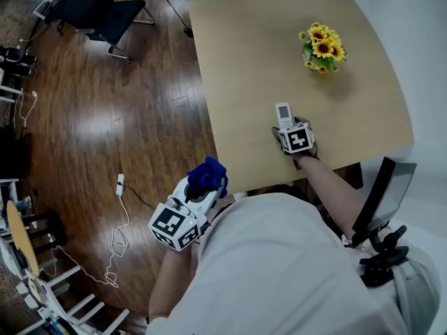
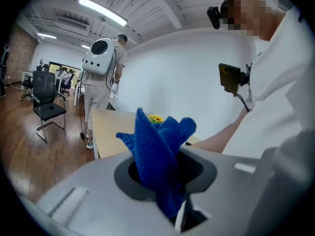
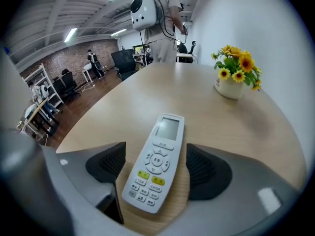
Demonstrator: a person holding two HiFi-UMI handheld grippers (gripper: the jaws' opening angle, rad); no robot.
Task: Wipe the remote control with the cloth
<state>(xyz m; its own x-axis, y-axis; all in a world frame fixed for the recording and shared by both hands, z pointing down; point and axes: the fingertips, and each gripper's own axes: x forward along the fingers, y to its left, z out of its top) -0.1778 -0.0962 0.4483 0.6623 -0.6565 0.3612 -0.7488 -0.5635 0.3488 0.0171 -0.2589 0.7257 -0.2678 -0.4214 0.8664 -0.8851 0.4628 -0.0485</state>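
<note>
A white remote control (image 1: 283,114) (image 3: 165,132) lies flat on the wooden table (image 1: 244,47), screen end pointing away. My right gripper (image 1: 286,127) (image 3: 155,167) rests on the table, open, its two dark pads (image 3: 109,162) either side of the remote's button end with small gaps. A bunched blue cloth (image 1: 207,174) (image 2: 157,151) sticks up out of my left gripper (image 1: 204,187) (image 2: 165,175), which is shut on it. That gripper hangs over the floor, off the table's near left corner and well away from the remote.
A pot of yellow sunflowers (image 1: 323,47) (image 3: 235,75) stands at the table's far right. A black office chair (image 1: 98,9) and a white cable (image 1: 119,236) are on the wood floor to the left. A person with a white backpack (image 2: 101,68) stands beyond the table.
</note>
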